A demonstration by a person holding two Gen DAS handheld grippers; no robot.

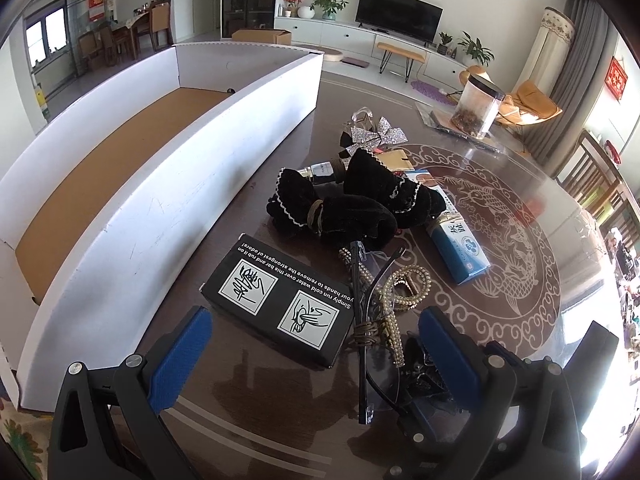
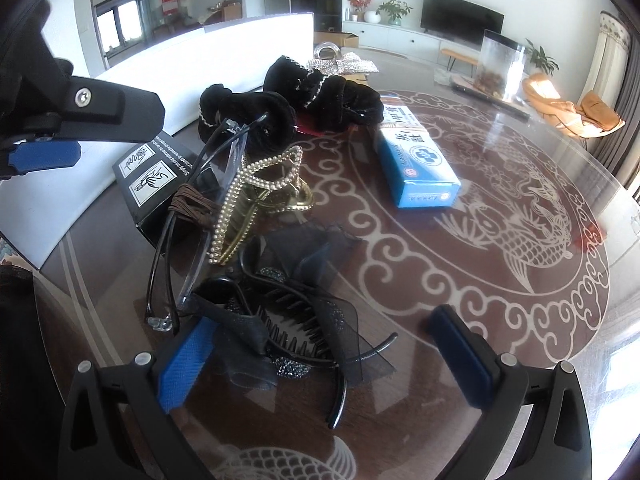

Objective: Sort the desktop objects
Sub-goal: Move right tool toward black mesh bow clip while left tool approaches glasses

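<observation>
L gripper point(image 1: 316, 344): jaws spread wide, nothing pinched. Between the blue pads point(image 1: 182, 356) lie the near end of a black box point(image 1: 280, 304) w/ white pictograms and the glasses point(image 1: 362, 344), which have a brown hair tie point(image 1: 364, 334) wound around the temples. The R-side pad is just beside a dark clip; cannot tell if it touches.

R gripper point(image 2: 334, 354): also wide open, holds nothing. Its L pad point(image 2: 184, 364) is at the edge of a black claw clip point(image 2: 288, 320) w/ mesh bow and dark rhinestones; the clip lies between the fingers, on the glass table point(image 2: 460, 320). Contact pad–bow: cannot tell.

Going outward: just behind the black clip is a gold pearl claw clip point(image 2: 256, 192), leaning over the glasses. Behind it, a pile of black velvet scrunchies point(image 1: 352, 204) w/ white trim, touching each other. To the R of the pile, a blue medicine box point(image 2: 418, 164), flat on table, apart from the clips. Further back, a silver rhinestone bow point(image 1: 370, 134) and a clear jar point(image 1: 478, 106) w/ black lid, brown stuff at the bottom.

To the L, a long white tray point(image 1: 160, 196) w/ brown cardboard floor, near the black box.
</observation>
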